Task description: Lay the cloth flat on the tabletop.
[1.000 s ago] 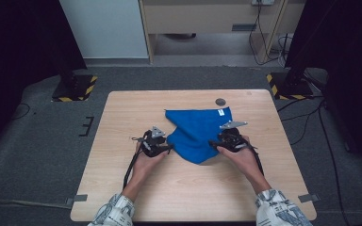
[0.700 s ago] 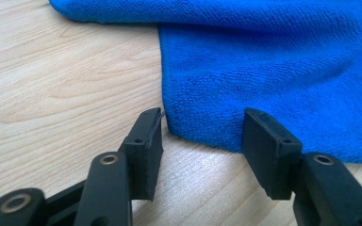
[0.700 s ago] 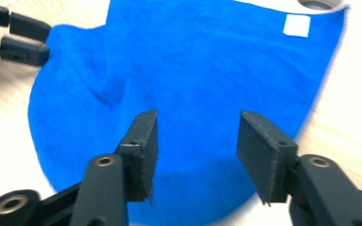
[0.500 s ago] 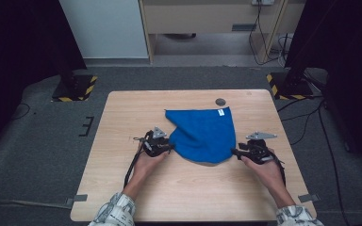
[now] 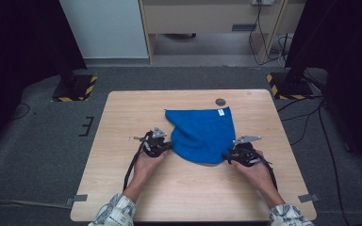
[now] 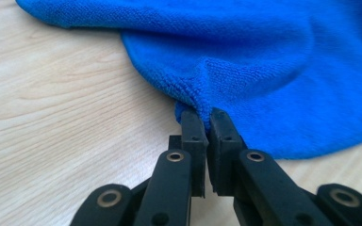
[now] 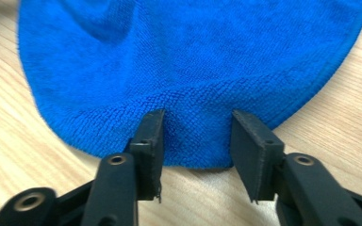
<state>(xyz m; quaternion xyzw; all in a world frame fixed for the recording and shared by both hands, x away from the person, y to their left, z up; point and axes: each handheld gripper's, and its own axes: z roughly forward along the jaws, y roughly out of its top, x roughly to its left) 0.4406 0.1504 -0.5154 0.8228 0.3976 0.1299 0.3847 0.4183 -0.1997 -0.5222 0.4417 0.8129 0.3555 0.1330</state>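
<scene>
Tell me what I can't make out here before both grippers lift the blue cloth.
- White tag on the blue cloth: print too small, high view.
- Cloth's underside and folded layers: hidden by its top layer.
- Right gripper: jaws apart astride the hem; pad contact unclear.
- Left gripper: how much of the hem it pinches is hidden between the pads.
</scene>
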